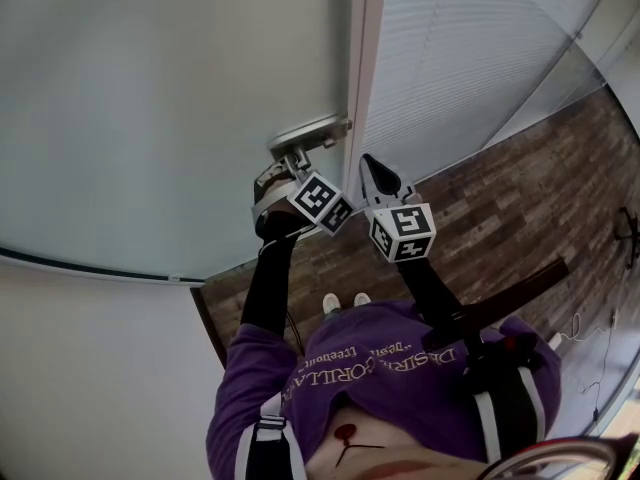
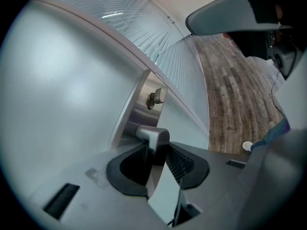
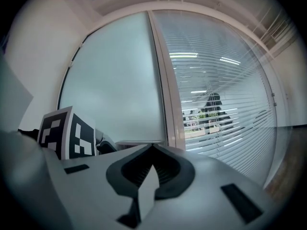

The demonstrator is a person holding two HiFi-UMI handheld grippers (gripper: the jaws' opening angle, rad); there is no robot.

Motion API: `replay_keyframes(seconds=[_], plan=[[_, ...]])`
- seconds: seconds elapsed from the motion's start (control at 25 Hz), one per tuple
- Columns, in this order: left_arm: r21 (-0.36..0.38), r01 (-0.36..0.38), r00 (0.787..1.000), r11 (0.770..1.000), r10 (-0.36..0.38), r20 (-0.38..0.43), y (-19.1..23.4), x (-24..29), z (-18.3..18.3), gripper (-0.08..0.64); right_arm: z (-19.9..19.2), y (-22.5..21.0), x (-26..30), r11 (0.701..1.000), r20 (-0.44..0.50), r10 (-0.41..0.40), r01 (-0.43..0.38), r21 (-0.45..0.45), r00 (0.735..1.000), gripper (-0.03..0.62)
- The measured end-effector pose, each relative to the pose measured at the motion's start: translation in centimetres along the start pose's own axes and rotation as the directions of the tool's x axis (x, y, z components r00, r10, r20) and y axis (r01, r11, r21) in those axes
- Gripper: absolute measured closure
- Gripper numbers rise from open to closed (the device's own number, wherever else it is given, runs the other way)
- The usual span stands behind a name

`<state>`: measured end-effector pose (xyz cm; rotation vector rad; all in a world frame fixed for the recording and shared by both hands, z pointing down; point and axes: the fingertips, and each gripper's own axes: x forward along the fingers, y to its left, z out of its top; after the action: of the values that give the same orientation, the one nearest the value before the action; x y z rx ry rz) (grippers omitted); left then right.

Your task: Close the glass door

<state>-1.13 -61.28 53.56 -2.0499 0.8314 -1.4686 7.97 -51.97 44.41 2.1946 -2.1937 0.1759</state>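
Note:
The frosted glass door (image 1: 170,98) fills the upper left of the head view, its edge against the white frame (image 1: 365,58). A metal lever handle (image 1: 310,133) juts from the door edge. My left gripper (image 1: 290,163) is shut on that handle; in the left gripper view the lever (image 2: 153,137) sits pinched between the ribbed pads, and my left gripper (image 2: 154,147) is below a small thumb-turn (image 2: 157,97) on the steel plate. My right gripper (image 1: 372,168) hovers just right of the handle, shut and holding nothing. In the right gripper view my right gripper (image 3: 152,148) points at the door frame (image 3: 165,80).
A glass wall with white blinds (image 1: 470,48) runs to the right of the frame. Wood-plank floor (image 1: 520,208) lies below it. The person's purple shirt and arms fill the bottom of the head view. A white wall (image 1: 90,368) adjoins the door at lower left.

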Motion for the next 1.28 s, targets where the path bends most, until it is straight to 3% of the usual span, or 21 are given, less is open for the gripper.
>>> replay_keyframes(seconds=[0.2,0.68,1.28], plan=[[-0.026,-0.005,1.0,1.0,0.006,0.015,0.4,0.0,0.7,0.453,0.1,0.5,0.1,1.0,-0.002,0.011,-0.011,0.0,1.0,0.603],[-0.008,0.008,1.0,1.0,-0.008,-0.007,0.7,0.4,0.2,0.454,0.5,1.1,0.5,1.0,0.005,0.017,-0.017,-0.007,1.0,0.603],[-0.067,0.019,1.0,0.998,-0.017,0.02,1.1,0.5,0.4,0.439,1.5,0.1,0.8,1.0,0.026,-0.014,0.014,-0.015,1.0,0.603]])
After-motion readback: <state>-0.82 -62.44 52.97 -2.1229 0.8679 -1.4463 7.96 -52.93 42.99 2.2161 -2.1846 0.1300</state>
